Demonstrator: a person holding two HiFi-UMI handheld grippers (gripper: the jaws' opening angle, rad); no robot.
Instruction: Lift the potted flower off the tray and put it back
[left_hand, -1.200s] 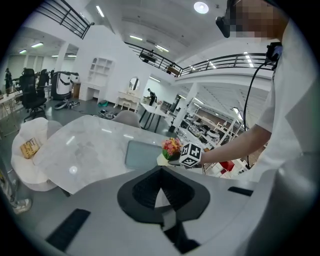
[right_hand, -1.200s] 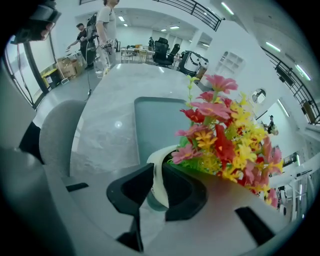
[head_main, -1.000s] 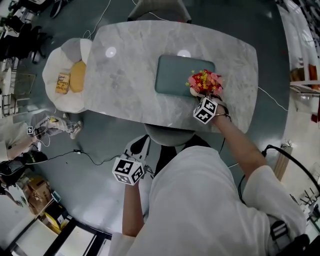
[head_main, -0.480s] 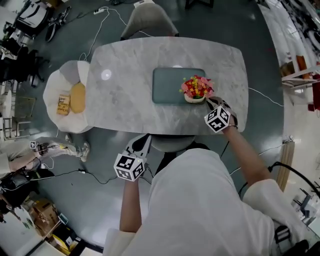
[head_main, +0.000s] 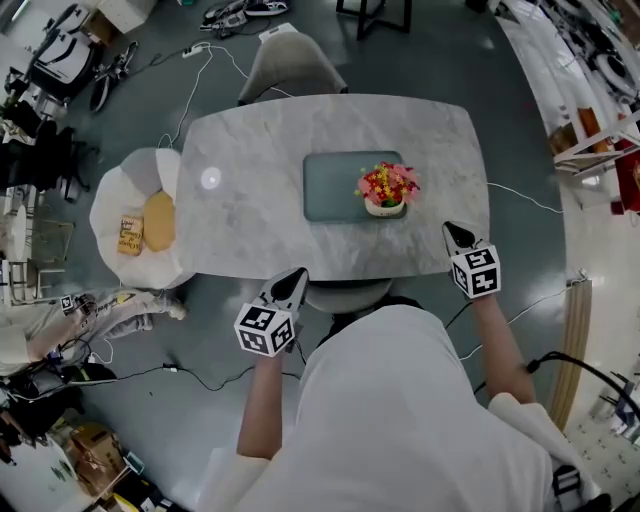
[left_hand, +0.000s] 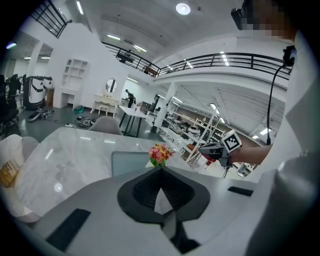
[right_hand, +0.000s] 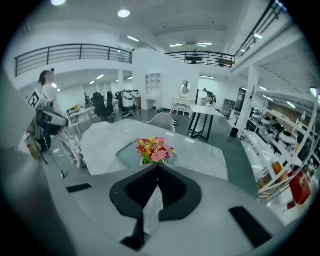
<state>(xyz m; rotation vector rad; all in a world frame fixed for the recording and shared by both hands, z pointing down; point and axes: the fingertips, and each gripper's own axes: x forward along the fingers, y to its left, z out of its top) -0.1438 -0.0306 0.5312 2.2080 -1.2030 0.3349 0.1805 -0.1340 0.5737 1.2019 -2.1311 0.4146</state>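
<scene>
1. Looking down from the head view: the potted flower (head_main: 386, 190) stands upright on the right end of the teal tray (head_main: 335, 185), out in the middle of the marble table (head_main: 250, 170). Both tools sit at the near edge, well apart from the pot. The left gripper (head_main: 296, 273) is in front of the person, and the right gripper (head_main: 449, 229) is at the table's near right corner. Nothing touches the flower, so I judge the put-back done, with both grippers held clear so the pot can't be knocked.
2. Over to the left gripper view: the jaws are pressed tip to tip with nothing between them. Beyond them the potted flower (left_hand: 160, 154) sits on the tray (left_hand: 127, 162), far out of reach. This tool seems to be only waiting.
3. Now the right gripper view: the jaws are also closed together and empty. The potted flower (right_hand: 154, 149) blooms straight ahead just above the tips, with the pot mostly hidden behind them. That aim suits another straight approach, though I reckon the jaws would have to part first.
</scene>
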